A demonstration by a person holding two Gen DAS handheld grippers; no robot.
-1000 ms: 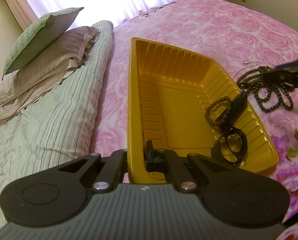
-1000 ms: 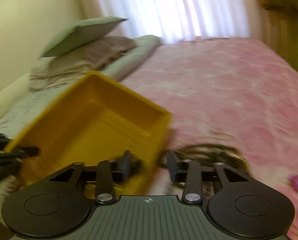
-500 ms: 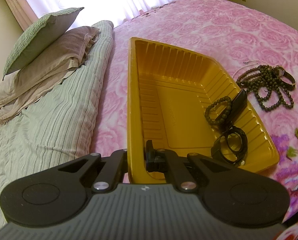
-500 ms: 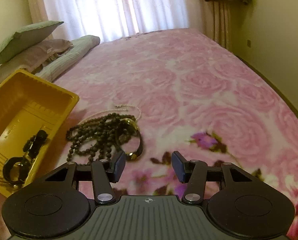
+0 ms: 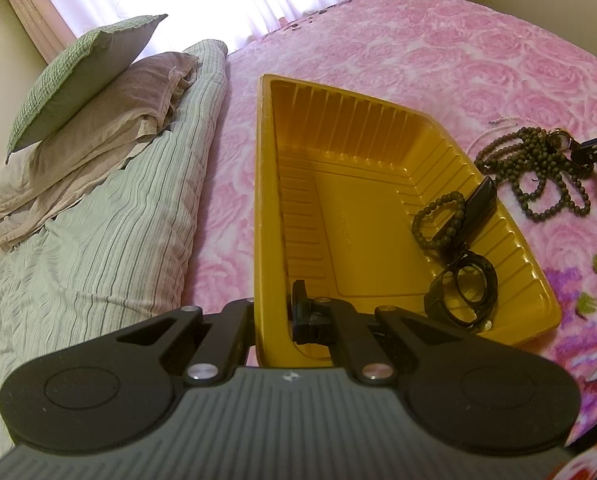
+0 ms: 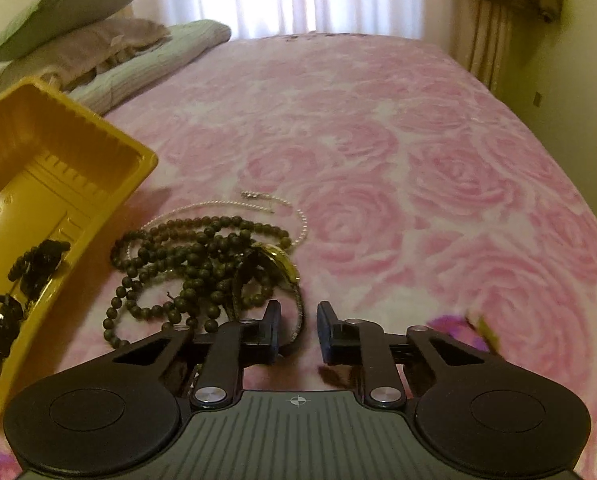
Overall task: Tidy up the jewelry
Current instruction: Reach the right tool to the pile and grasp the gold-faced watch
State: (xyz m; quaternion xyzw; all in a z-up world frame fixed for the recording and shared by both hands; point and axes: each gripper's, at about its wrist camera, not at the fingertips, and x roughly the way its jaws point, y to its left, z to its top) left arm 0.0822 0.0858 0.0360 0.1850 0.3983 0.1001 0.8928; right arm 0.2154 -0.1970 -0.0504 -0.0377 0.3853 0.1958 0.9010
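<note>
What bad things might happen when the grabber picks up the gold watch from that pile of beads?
The gold watch lies tangled in the dark bead necklace, so lifting it with the right gripper may drag the beads along. The thin pearl chain passes under the same pile and might snag. The left gripper pinches only the yellow tray wall, so the tray could tip.

right tool agape over gold watch, dark bead necklace, yellow tray alongside
</note>
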